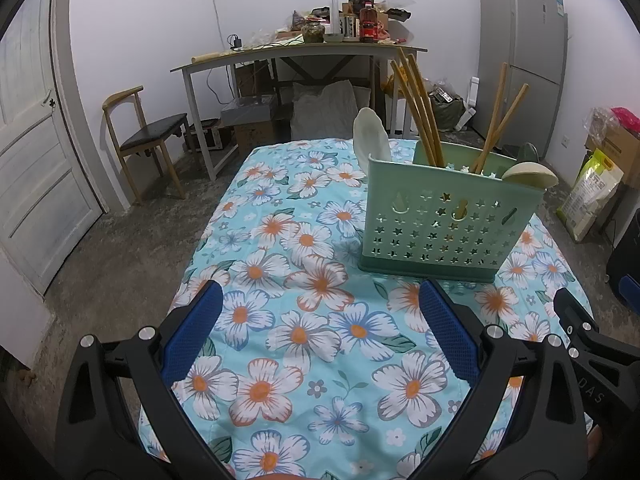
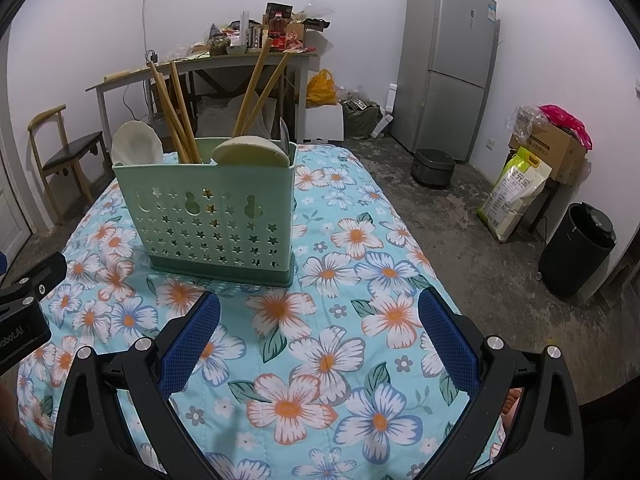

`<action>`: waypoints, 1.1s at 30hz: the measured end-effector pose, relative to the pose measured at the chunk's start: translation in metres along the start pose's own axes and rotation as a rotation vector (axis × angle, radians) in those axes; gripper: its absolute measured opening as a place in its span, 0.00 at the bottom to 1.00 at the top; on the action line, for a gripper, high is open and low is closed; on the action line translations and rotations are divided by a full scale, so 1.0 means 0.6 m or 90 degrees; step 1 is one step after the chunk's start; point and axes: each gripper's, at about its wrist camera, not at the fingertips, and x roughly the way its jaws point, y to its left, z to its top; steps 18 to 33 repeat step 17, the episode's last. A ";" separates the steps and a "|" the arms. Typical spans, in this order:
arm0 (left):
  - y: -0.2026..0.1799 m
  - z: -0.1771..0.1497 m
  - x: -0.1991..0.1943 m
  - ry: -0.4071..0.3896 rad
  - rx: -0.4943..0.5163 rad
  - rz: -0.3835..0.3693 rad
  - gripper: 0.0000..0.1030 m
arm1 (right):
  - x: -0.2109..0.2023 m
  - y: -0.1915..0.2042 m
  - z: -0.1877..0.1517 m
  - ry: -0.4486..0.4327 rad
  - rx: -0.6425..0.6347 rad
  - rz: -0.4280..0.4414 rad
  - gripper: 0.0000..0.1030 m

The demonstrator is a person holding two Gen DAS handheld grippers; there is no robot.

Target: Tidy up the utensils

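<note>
A green perforated utensil holder (image 1: 444,220) (image 2: 216,216) stands upright on the floral tablecloth (image 1: 304,344) (image 2: 320,344). Several wooden chopsticks (image 1: 420,108) (image 2: 180,116) and pale spoons (image 1: 374,132) (image 2: 136,142) stick out of it; a metal blade (image 2: 285,136) shows at its right end. My left gripper (image 1: 320,312) hovers open over the cloth, short of the holder and left of it. My right gripper (image 2: 320,312) is open too, in front of the holder and to its right. Both hold nothing. Each gripper's body shows at the other view's edge.
Beyond the table stand a cluttered desk (image 1: 296,50) (image 2: 200,64), a wooden chair (image 1: 144,136) (image 2: 64,152) and a door (image 1: 32,128) at left. A fridge (image 2: 448,64), a rice cooker (image 2: 432,168), a rice bag (image 2: 512,192) and a black bin (image 2: 576,248) line the right side.
</note>
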 end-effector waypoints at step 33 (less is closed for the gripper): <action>-0.001 -0.004 -0.001 0.003 -0.001 -0.003 0.92 | 0.000 0.002 -0.002 0.001 0.000 0.001 0.94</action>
